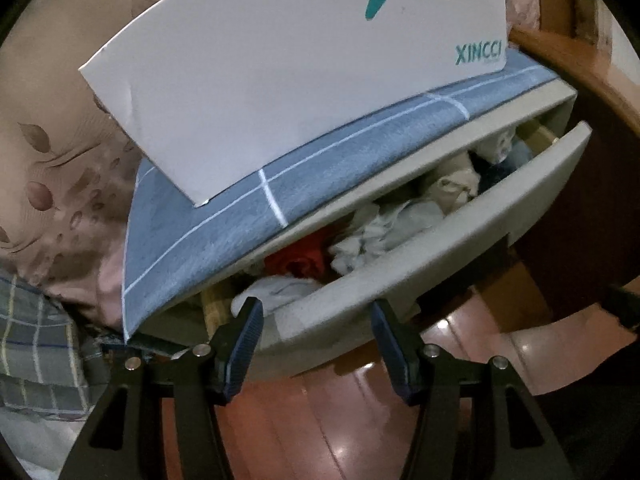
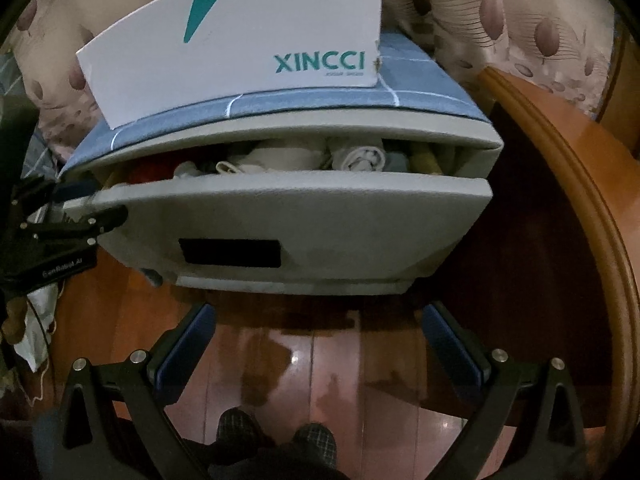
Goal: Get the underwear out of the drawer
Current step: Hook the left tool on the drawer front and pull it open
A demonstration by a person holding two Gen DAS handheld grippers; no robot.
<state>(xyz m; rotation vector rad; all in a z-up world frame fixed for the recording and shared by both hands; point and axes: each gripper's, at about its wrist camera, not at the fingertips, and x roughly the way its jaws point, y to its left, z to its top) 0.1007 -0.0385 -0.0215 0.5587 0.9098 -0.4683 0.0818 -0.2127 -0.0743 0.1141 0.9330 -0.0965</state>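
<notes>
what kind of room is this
Most likely a bedroom. A small grey drawer unit stands on a glossy wooden floor, its open drawer stuffed with folded underwear and other small clothes. Floral curtain or bedding fabric hangs behind, and a curved wooden furniture edge sits beside it.

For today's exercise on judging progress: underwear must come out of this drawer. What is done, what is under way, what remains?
Done: the drawer is pulled partly open, showing crumpled clothes. Under way: the left gripper hangs open at the drawer's front edge, empty; the right gripper waits open over the floor. Left: reaching in, gripping a garment and lifting it out.
</notes>
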